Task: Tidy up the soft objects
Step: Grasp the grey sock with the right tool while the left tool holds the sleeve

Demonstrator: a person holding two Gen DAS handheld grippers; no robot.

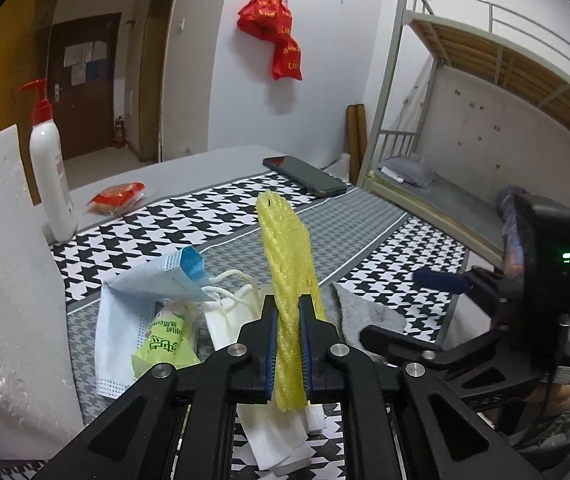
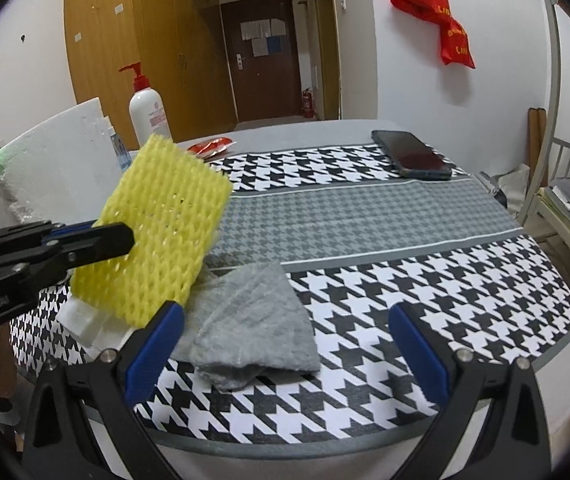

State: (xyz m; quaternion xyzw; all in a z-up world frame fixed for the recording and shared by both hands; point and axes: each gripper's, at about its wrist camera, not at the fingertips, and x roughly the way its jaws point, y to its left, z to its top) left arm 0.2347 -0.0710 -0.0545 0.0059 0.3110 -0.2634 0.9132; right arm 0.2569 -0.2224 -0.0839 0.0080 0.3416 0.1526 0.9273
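My left gripper [image 1: 287,312] is shut on a yellow foam net sleeve [image 1: 285,248] and holds it above the table; the sleeve also shows in the right wrist view [image 2: 161,228], with the left gripper [image 2: 125,236] clamped on its edge. My right gripper [image 2: 285,336] is open and empty, low over a folded grey cloth [image 2: 245,320], which also shows in the left wrist view [image 1: 365,312]. A blue face mask [image 1: 133,304], a green packet [image 1: 165,344] and white folded items [image 1: 229,312] lie below the sleeve.
A houndstooth cloth [image 2: 405,280] covers the table. A phone [image 2: 413,154] lies at the far edge, a white pump bottle [image 1: 51,168] and a red snack packet [image 1: 119,198] at far left. A white foam board [image 1: 1,260] stands left. A bunk bed [image 1: 485,120] is right.
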